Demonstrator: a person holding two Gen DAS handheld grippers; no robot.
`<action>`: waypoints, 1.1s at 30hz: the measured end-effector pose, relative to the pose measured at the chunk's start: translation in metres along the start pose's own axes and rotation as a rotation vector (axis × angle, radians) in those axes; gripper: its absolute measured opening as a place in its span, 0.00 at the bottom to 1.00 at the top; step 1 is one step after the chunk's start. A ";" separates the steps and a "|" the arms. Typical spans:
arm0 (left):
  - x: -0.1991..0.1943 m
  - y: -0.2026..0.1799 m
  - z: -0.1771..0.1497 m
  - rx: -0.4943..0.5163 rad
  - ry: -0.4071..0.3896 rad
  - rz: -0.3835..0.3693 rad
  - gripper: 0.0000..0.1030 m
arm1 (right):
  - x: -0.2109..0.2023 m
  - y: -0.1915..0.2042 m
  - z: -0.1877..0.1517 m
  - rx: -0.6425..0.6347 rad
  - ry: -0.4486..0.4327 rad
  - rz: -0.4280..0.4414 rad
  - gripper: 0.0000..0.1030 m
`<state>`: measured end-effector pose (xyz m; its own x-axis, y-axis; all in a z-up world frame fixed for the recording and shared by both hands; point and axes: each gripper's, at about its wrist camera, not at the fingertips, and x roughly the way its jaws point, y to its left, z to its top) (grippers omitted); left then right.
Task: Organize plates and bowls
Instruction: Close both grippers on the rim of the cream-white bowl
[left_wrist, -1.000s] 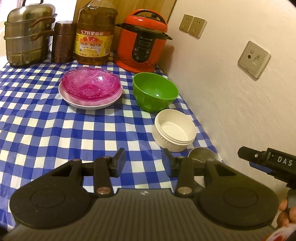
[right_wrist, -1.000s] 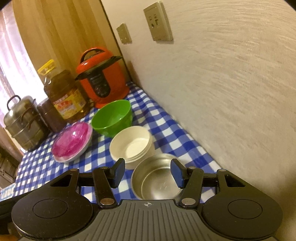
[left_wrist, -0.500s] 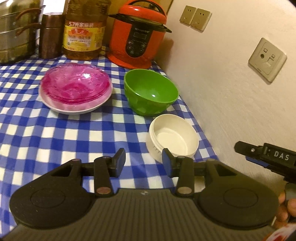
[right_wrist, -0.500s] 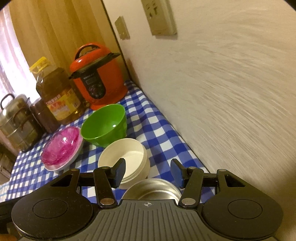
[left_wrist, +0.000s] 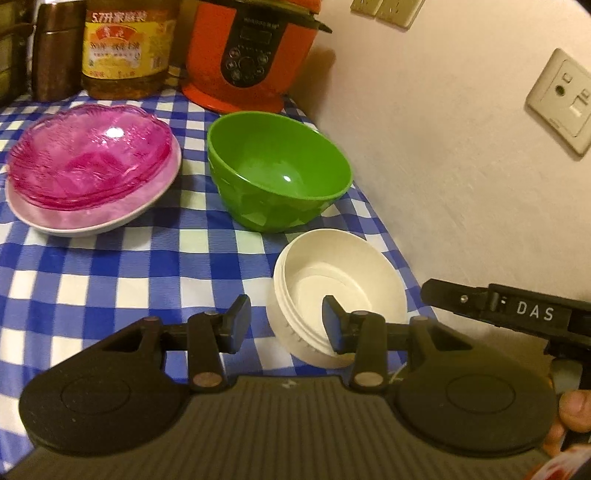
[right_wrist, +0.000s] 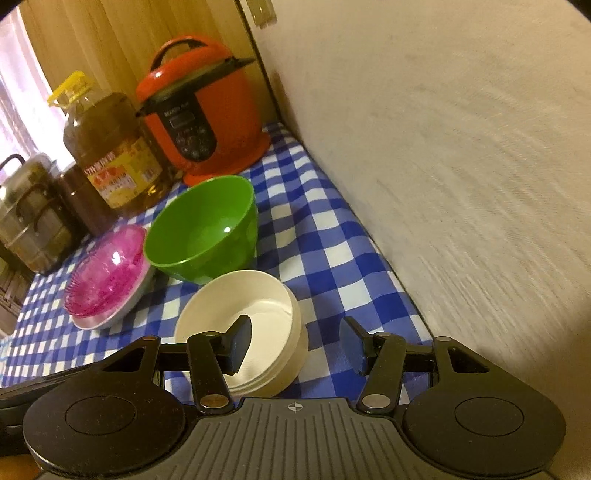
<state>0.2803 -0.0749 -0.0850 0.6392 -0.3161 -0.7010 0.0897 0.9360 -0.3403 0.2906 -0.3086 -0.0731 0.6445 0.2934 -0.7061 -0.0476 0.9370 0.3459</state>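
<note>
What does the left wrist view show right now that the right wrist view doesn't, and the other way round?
Only the left wrist view: a wall socket, the right claw's side marked DAS, and fingertips at the edge.

Only the right wrist view: the steel steamer pot and the oil bottle's yellow cap.

Both: pink dish on a white plate, green bowl, white bowl, red cooker, checked cloth.
</note>
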 end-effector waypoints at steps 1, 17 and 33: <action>0.004 0.000 0.001 0.002 0.004 -0.001 0.36 | 0.004 -0.001 0.001 0.000 0.006 -0.001 0.53; 0.032 -0.003 0.002 0.031 0.027 0.015 0.19 | 0.047 0.001 0.001 -0.009 0.098 0.028 0.28; 0.020 -0.006 0.004 0.044 0.007 0.030 0.13 | 0.038 0.006 -0.003 -0.001 0.087 0.020 0.13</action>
<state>0.2953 -0.0867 -0.0947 0.6364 -0.2887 -0.7153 0.1042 0.9510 -0.2911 0.3126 -0.2916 -0.0999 0.5746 0.3278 -0.7499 -0.0612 0.9309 0.3600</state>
